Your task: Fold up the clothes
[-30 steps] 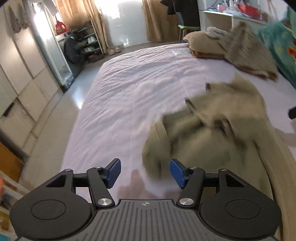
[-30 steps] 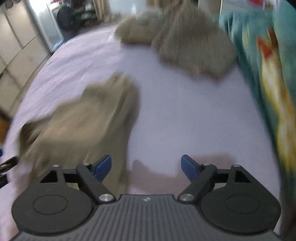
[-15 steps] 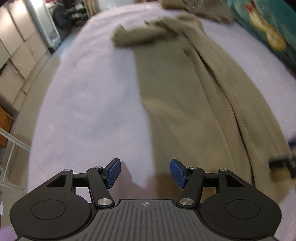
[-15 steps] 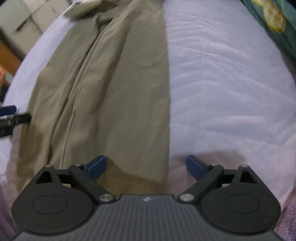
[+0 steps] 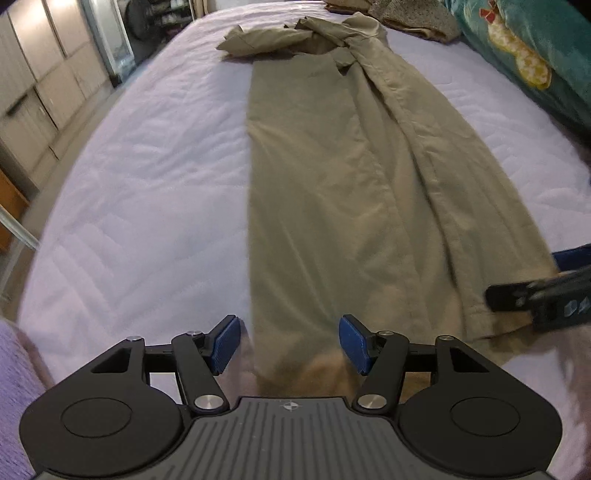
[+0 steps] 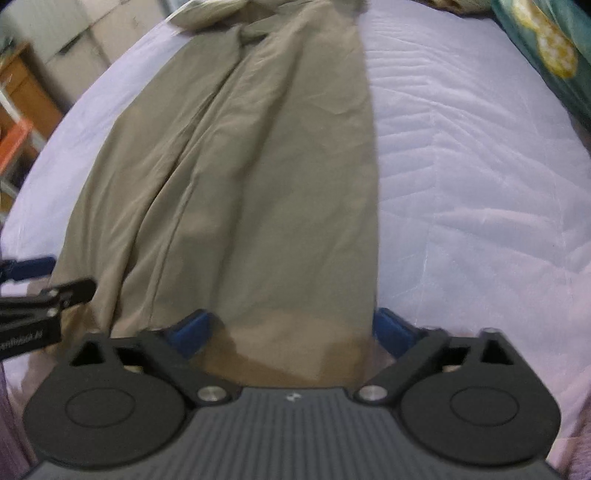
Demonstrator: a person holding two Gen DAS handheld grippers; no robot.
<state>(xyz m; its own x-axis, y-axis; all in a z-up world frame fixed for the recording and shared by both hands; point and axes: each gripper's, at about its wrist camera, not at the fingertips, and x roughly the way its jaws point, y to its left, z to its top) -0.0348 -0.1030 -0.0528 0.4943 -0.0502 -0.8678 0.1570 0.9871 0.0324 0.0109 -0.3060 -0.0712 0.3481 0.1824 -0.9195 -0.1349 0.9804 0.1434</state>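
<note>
Nearby — teal quilt (image 5: 546, 55), knitted heap (image 5: 413, 18)

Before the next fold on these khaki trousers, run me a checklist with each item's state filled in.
1. Trousers laid out lengthwise on the bed: ok.
2. Legs flat: not ok, long creases run where one leg overlaps the other.
3. Far end tidy: not ok, fabric there is bunched and twisted.
4. Left gripper open over the near hem, its jaws having just closed a little, pads not pressing the cloth: ok.
5. Right gripper open, astride the near hem, its jaws having just narrowed: ok.
6. Hem actually between the pads in depth: cannot tell.
</note>
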